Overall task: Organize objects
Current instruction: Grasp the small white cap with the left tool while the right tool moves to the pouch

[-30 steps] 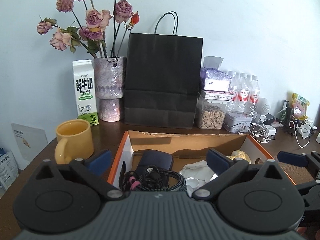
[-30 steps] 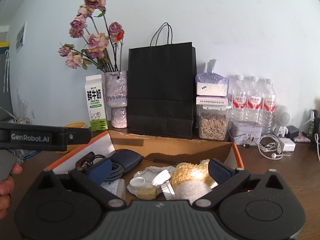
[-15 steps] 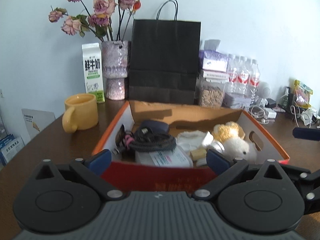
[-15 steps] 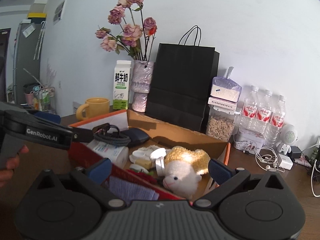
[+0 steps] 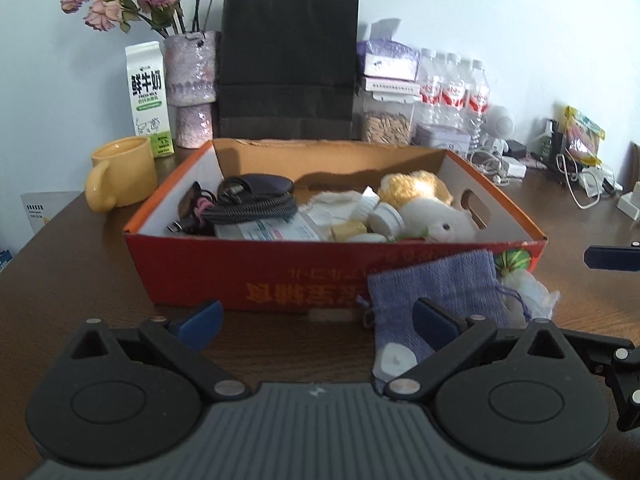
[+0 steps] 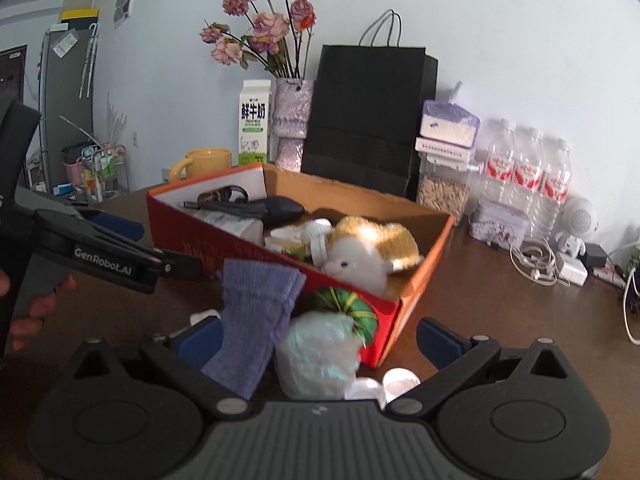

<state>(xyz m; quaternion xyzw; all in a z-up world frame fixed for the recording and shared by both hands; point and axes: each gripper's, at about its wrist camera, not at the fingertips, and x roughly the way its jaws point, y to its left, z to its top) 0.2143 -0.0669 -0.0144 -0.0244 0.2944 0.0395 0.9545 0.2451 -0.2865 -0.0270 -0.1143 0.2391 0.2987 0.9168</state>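
Note:
A red cardboard box (image 5: 280,276) (image 6: 192,240) sits on the brown table, holding a plush toy (image 5: 436,216) (image 6: 360,252), a black cable coil (image 5: 252,204), a dark pouch and small white items. In front of it lie a purple cloth pouch (image 5: 436,292) (image 6: 256,312), a green striped ball (image 6: 348,308) and a crumpled white plastic bag (image 6: 316,356). My left gripper (image 5: 316,320) is open and empty just short of the box front. My right gripper (image 6: 320,336) is open and empty, its jaws standing either side of the pouch and bag.
A yellow mug (image 5: 120,176), milk carton (image 5: 148,96), flower vase (image 5: 192,88), black paper bag (image 5: 288,64), seed jar, water bottles (image 5: 452,88) and cables (image 5: 576,188) stand behind and right of the box. A small white cap (image 5: 396,360) lies near the left gripper.
Both grippers have pulled back from over the box toward the table's near side. The box front and the pouch, ball and bag before it have come into view.

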